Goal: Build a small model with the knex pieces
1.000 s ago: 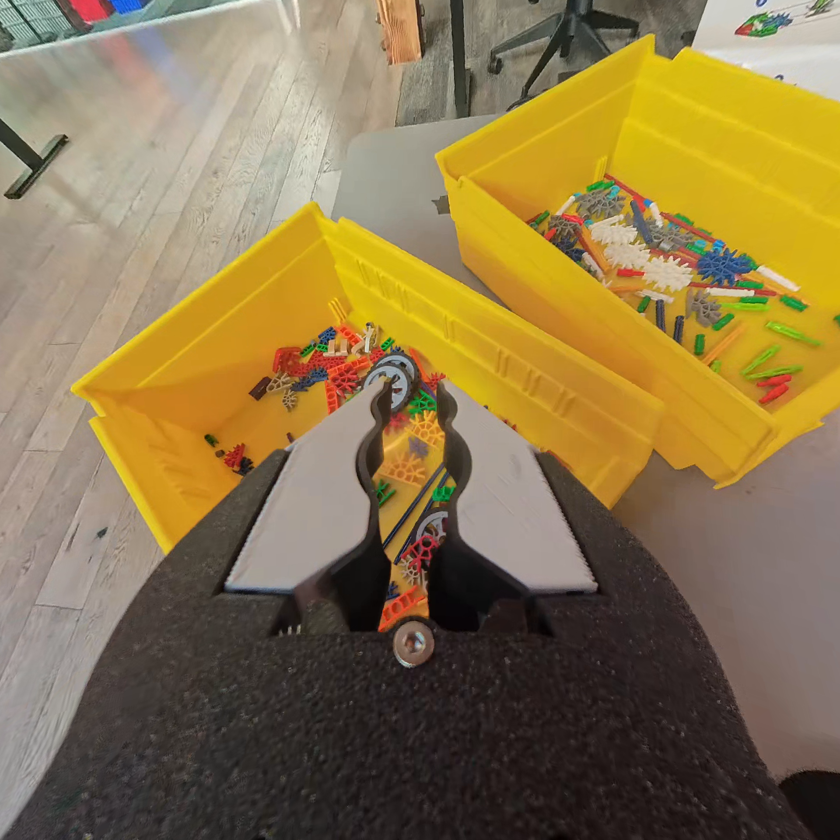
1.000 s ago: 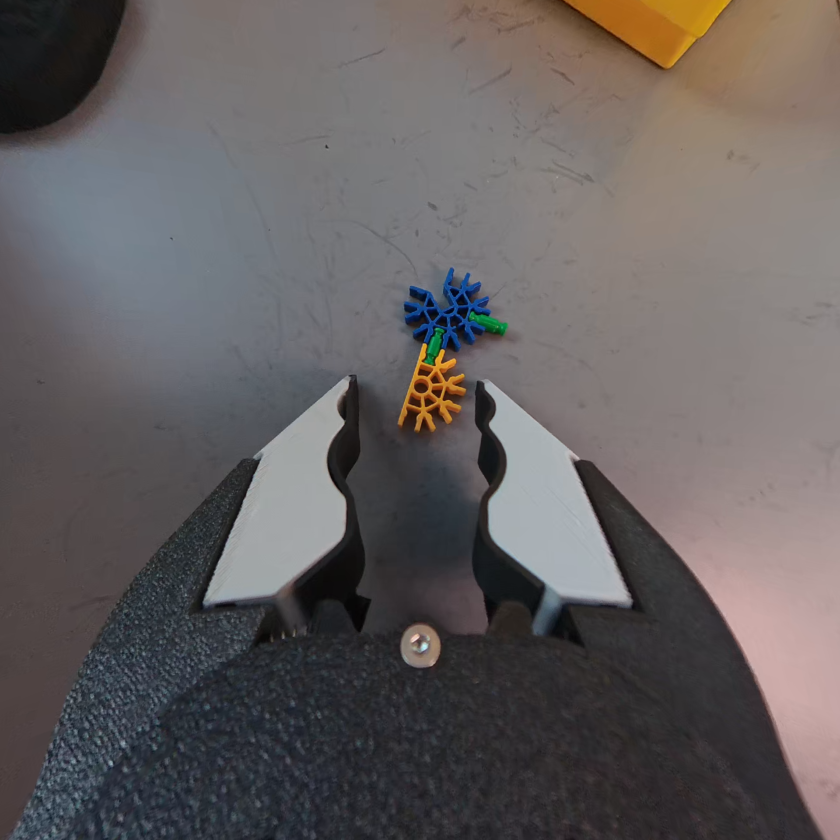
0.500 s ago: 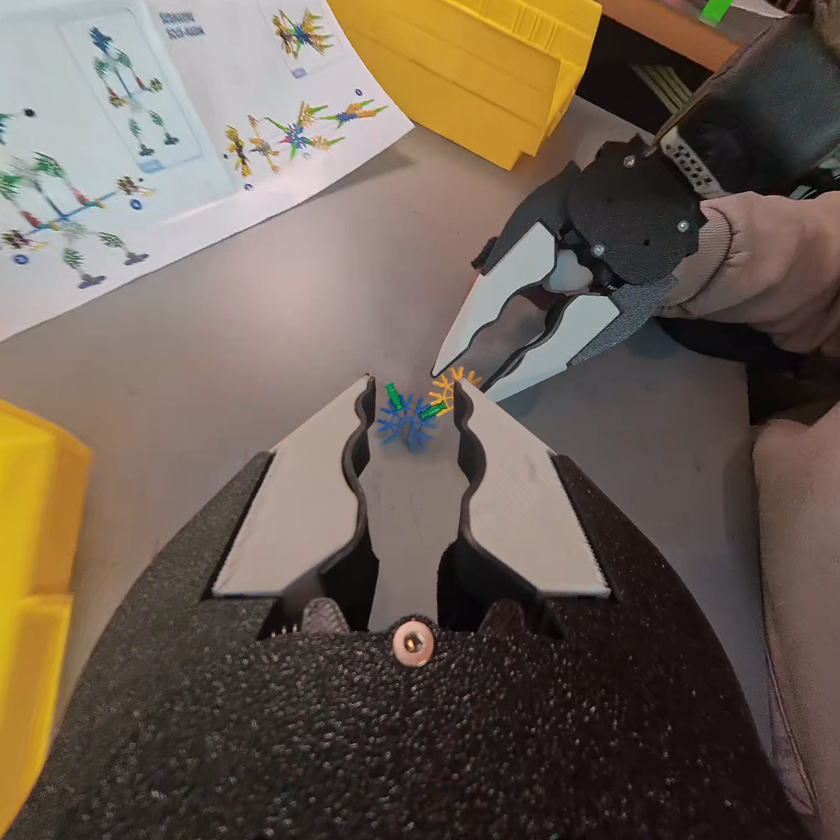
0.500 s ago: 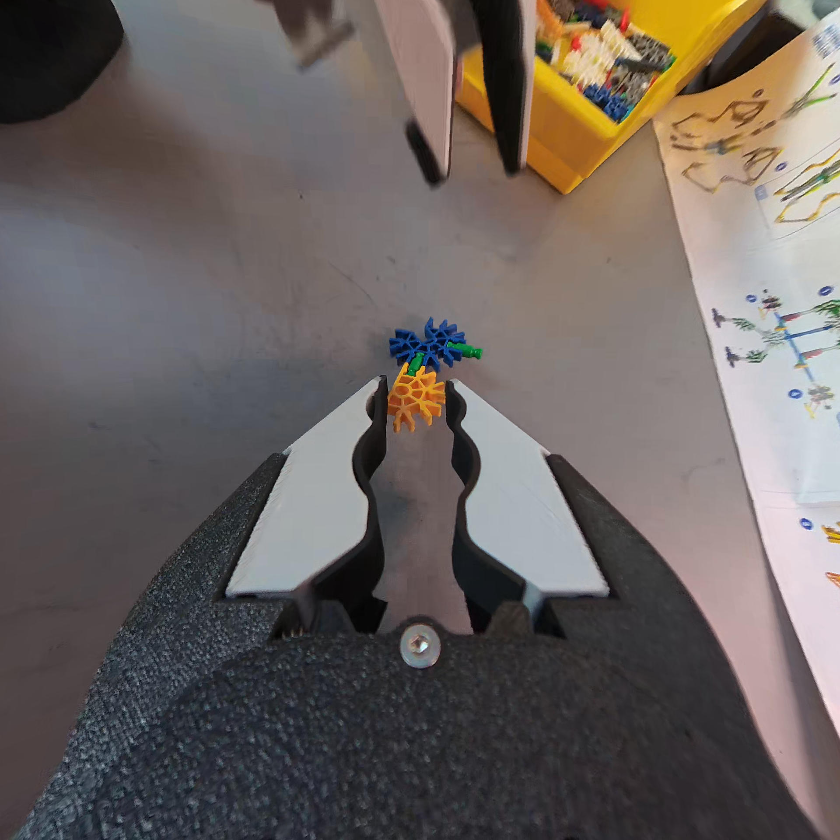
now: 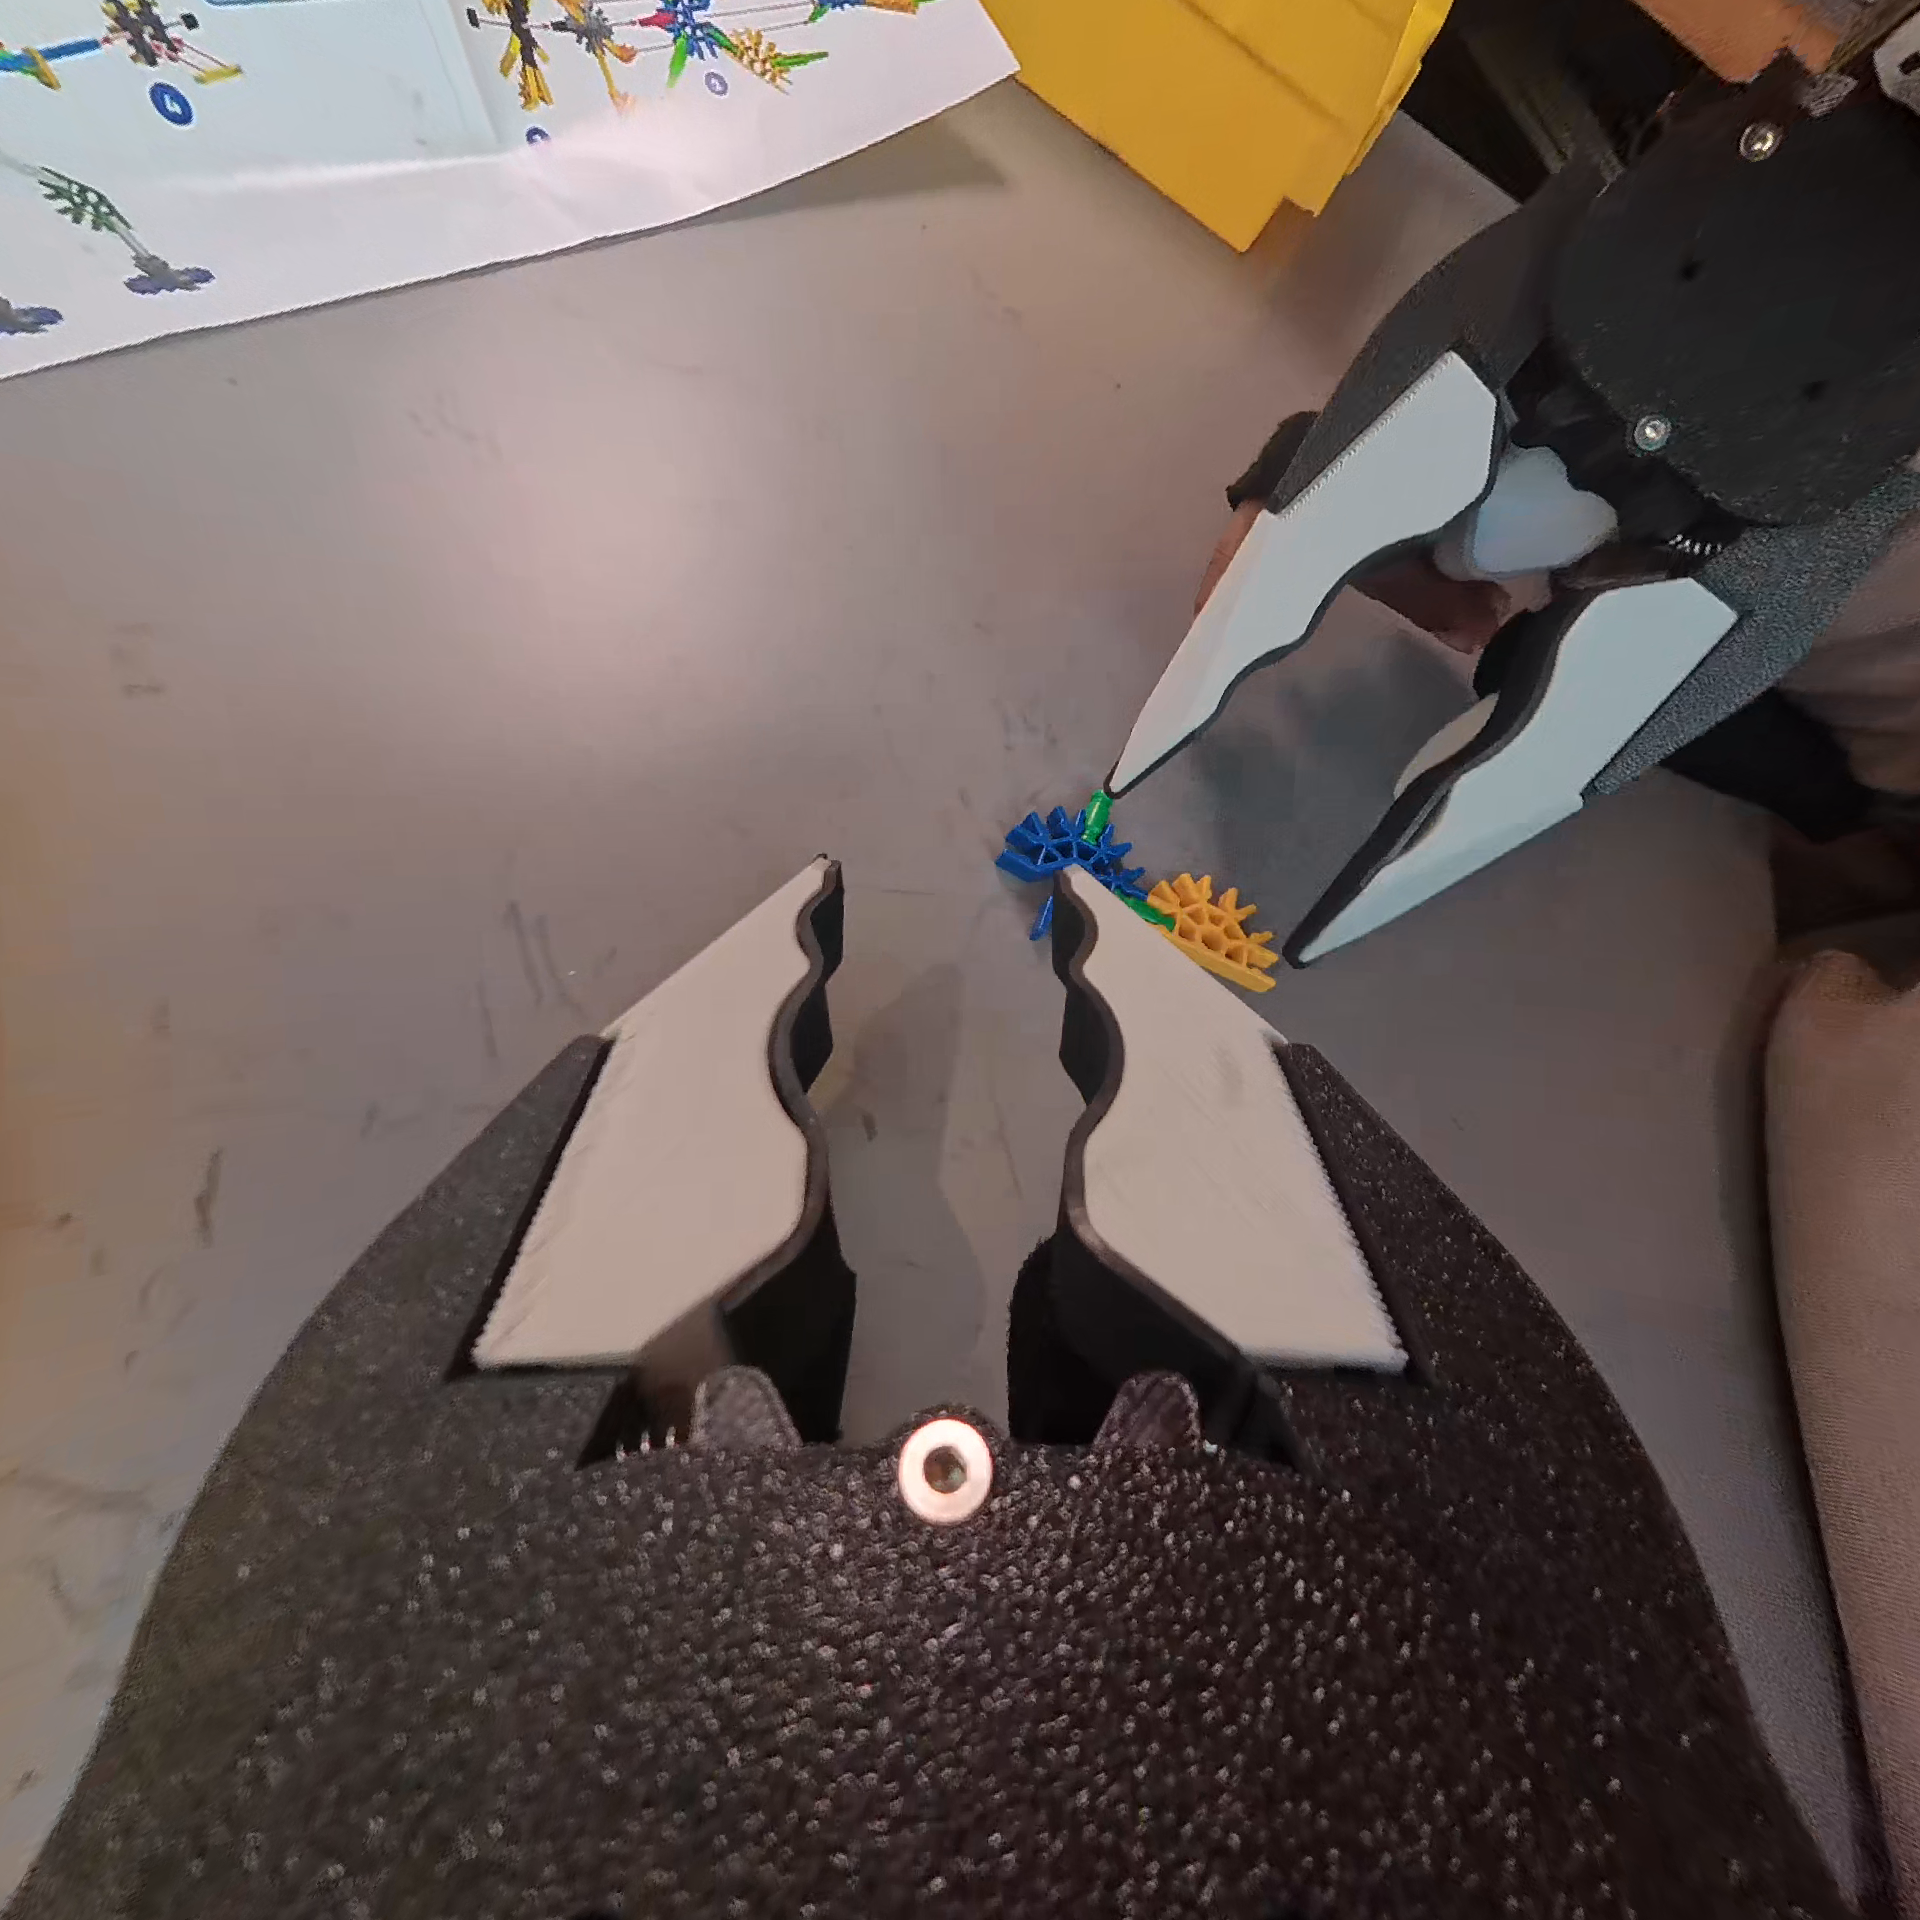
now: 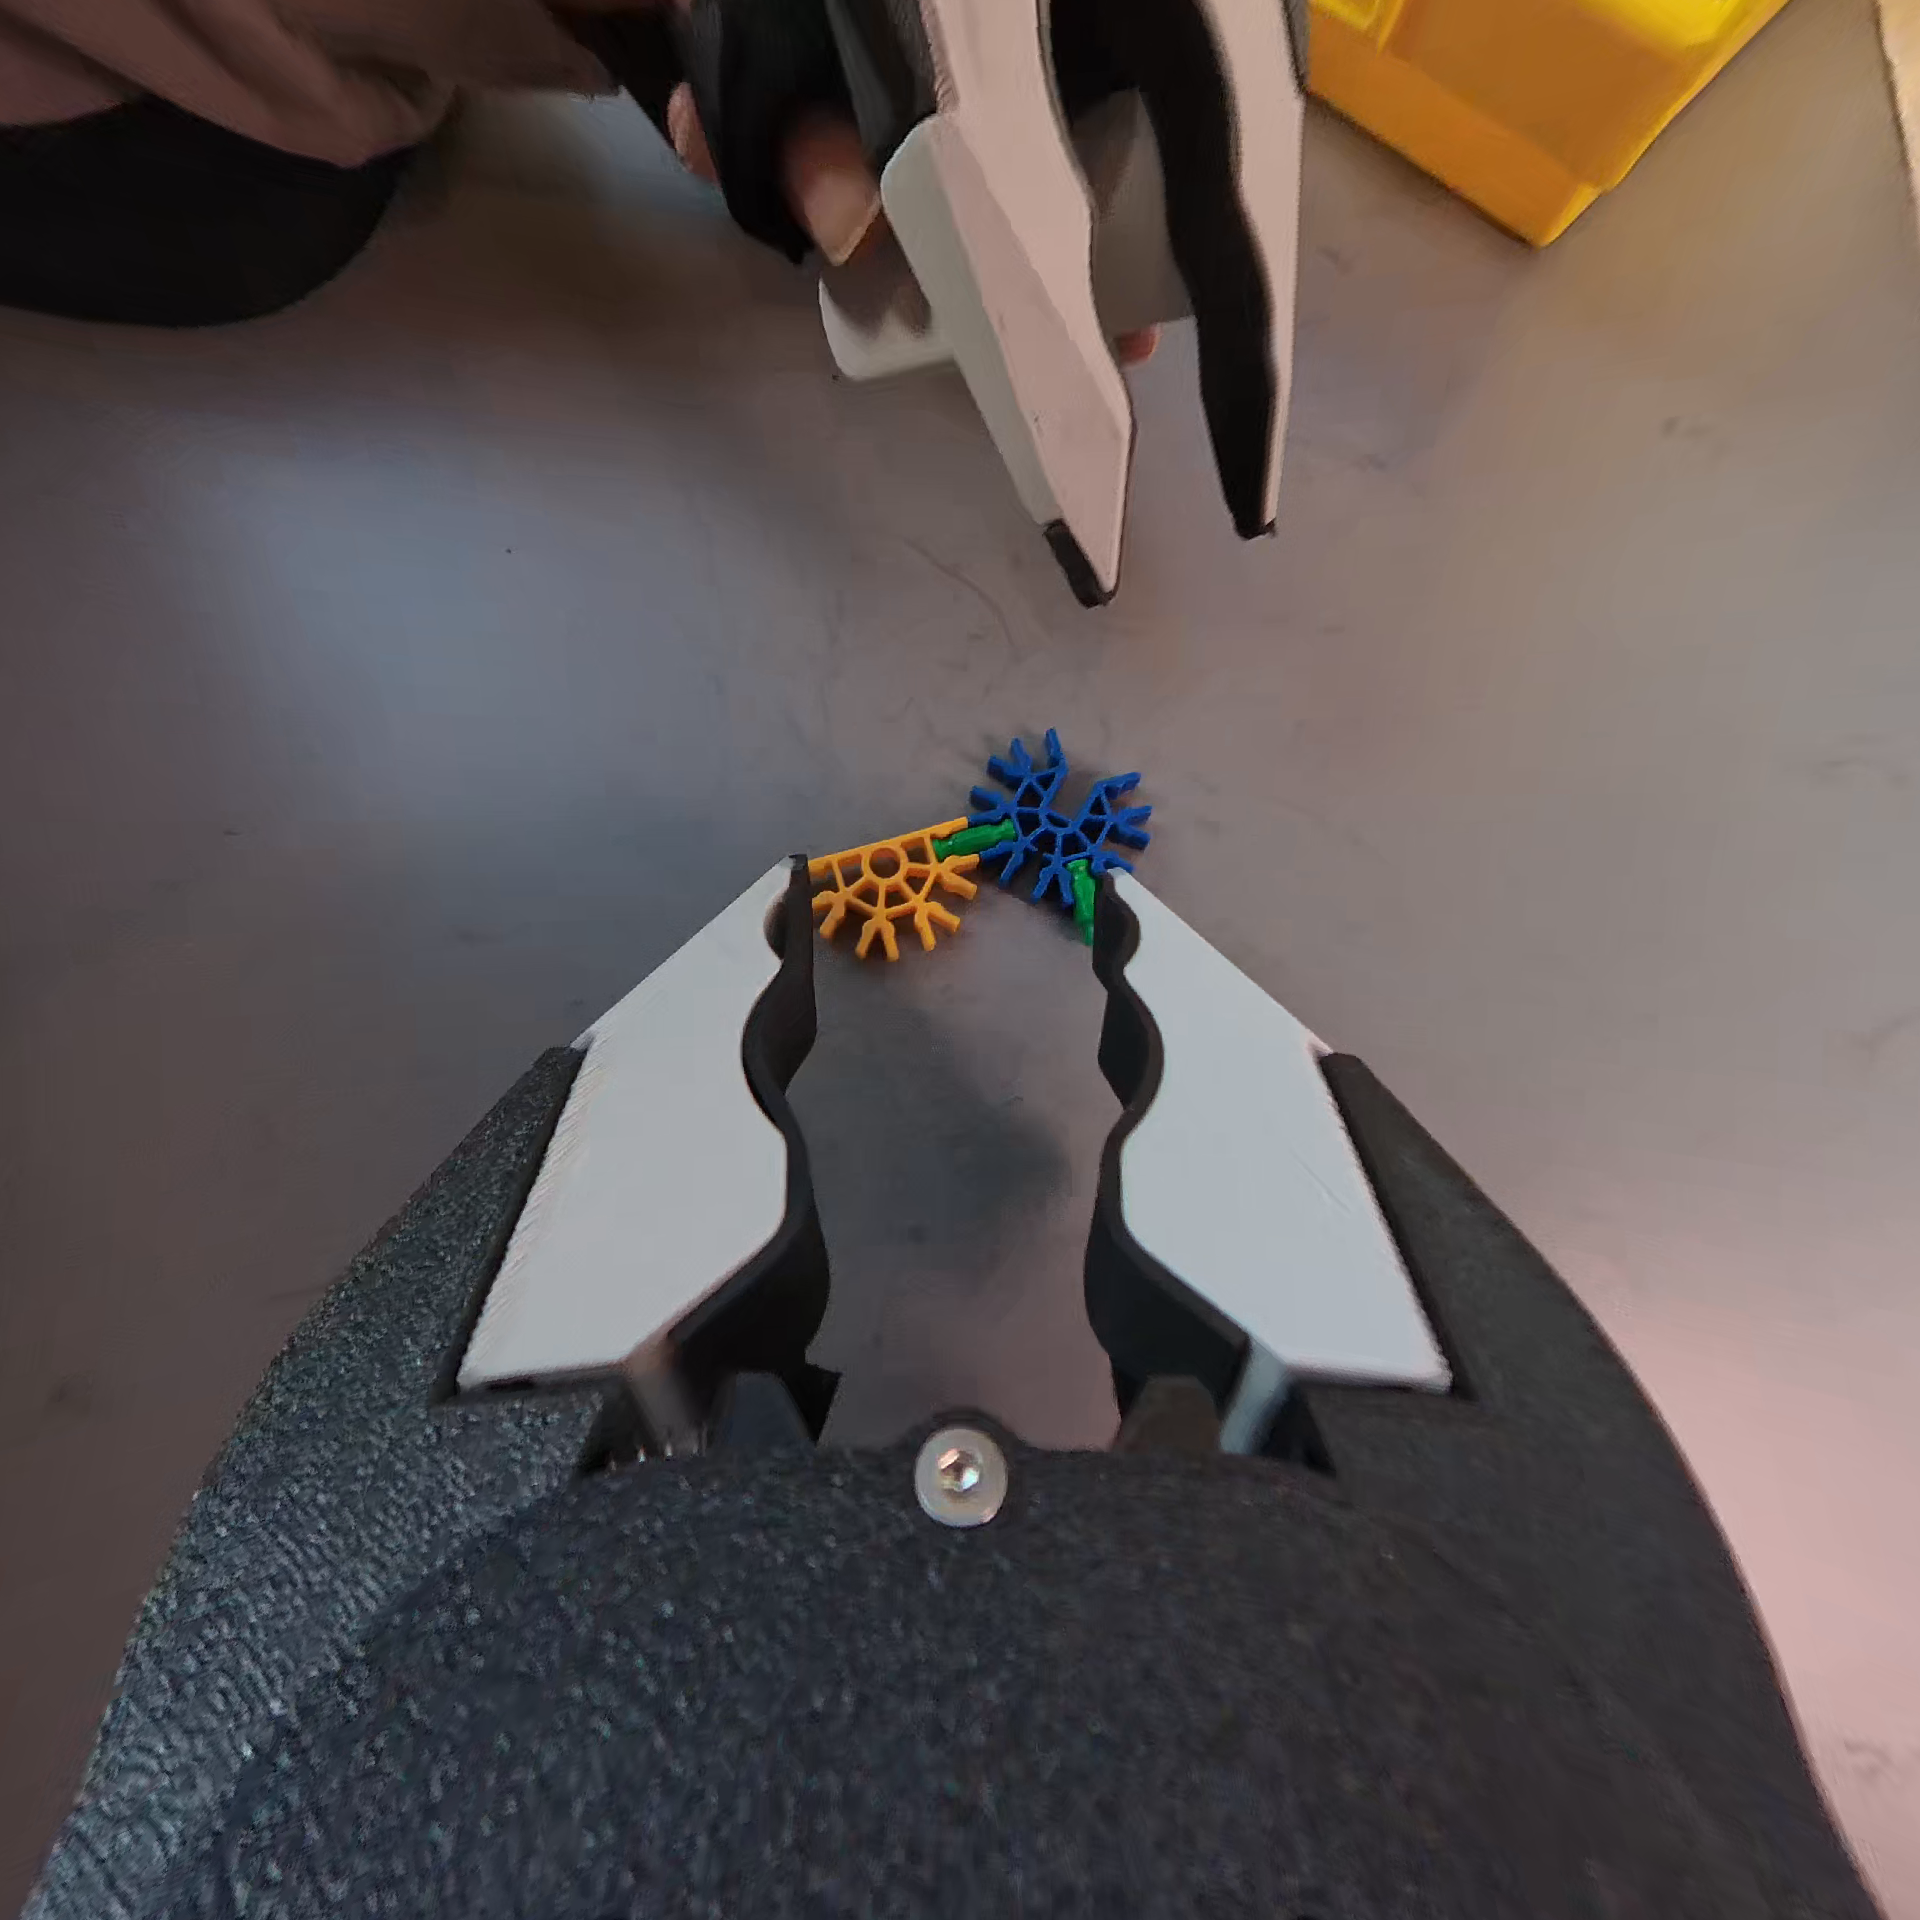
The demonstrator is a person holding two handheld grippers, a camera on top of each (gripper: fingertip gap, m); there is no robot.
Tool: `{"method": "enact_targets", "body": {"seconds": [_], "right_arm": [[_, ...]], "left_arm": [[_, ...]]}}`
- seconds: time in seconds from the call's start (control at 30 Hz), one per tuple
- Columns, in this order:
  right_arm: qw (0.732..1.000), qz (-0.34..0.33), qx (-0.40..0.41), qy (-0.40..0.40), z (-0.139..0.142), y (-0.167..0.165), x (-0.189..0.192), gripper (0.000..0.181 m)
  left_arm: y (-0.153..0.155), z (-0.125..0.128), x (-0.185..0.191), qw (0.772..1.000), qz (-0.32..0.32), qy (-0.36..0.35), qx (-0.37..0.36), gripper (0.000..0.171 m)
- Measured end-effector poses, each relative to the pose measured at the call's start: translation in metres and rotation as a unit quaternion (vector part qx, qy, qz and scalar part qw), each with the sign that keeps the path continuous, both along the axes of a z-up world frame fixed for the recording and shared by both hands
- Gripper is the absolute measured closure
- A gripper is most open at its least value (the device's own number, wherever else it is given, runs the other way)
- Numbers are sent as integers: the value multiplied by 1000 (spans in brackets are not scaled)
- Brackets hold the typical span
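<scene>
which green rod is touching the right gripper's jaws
The free-ended green rod sticking out of the blue connector; the other green rod joins blue to the orange connector.

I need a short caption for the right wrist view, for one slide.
Open right gripper straddling a blue-and-orange connector piece on the grey table, left gripper open beyond.

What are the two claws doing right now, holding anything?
Left gripper: open, holding nothing.
Right gripper: open around the small toy assembly, not gripping it.

Your small toy assembly lies flat on the grey table. A blue snowflake connector joins an orange fan connector by a green rod; another green rod sticks out.
</scene>
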State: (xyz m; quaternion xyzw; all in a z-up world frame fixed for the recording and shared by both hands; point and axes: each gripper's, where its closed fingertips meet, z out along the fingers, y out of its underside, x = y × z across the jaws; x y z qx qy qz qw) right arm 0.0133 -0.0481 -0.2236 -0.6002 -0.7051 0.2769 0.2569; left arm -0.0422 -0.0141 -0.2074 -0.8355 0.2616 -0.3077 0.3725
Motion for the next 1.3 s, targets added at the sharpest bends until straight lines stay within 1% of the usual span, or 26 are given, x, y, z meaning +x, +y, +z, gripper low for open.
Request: {"method": "enact_targets", "body": {"seconds": [0.07,0.17,0.27,0.3,0.33,0.37,0.47,0.53,0.67,0.7,0.73,0.77,0.83,0.87,0.93,1.03,1.17,1.23,1.3], "right_arm": [[999,-7,13,-36,-9,-6,2,128],[998,-28,21,-49,-10,-7,0,130],[998,-27,29,-53,-11,-7,1,131],[997,-22,38,-56,-11,-7,2,146],[997,-29,55,-47,-8,-2,1,149],[997,-30,58,-38,-3,0,1,148],[999,-34,28,-19,12,-5,1,142],[999,-34,23,-27,9,-8,2,136],[998,-36,30,-39,-10,-10,-7,137],[999,-37,28,-29,-11,-9,-10,141],[999,-37,22,-32,-13,-8,-9,152],[999,-30,5,-27,-13,-10,-10,159],[999,-18,19,-21,-13,-6,-9,180],[1000,-9,23,-19,-12,-6,-8,181],[1000,2,23,-18,-12,-6,-6,181],[999,0,34,-4,-6,3,-3,181],[998,-38,39,26,8,26,2,181],[997,-59,45,38,13,39,5,174],[996,-73,47,36,13,49,10,167]], "left_arm": [[2,-2,-2,1000,4,18,11,132],[2,-4,-1,999,5,27,17,133],[3,-4,-1,999,7,30,22,133],[3,-4,-1,999,8,30,22,133],[3,-4,-1,999,9,30,22,133],[3,-4,-1,999,10,30,22,133],[4,-4,-3,999,14,28,22,134],[5,-4,-2,999,15,21,19,134],[4,-5,0,1000,11,15,12,134],[3,-5,1,1000,10,17,14,134],[3,-5,1,1000,8,19,15,134],[2,-4,2,1000,7,20,17,134],[1,-2,2,1000,5,18,19,134],[1,-1,3,1000,2,14,18,134],[-1,0,5,1000,-2,7,15,134],[-5,0,8,1000,-14,-2,5,134],[-20,0,19,998,-61,-5,-10,134],[-29,-6,27,996,-85,9,-21,131],[-35,-16,32,994,-100,42,-27,125]]}}
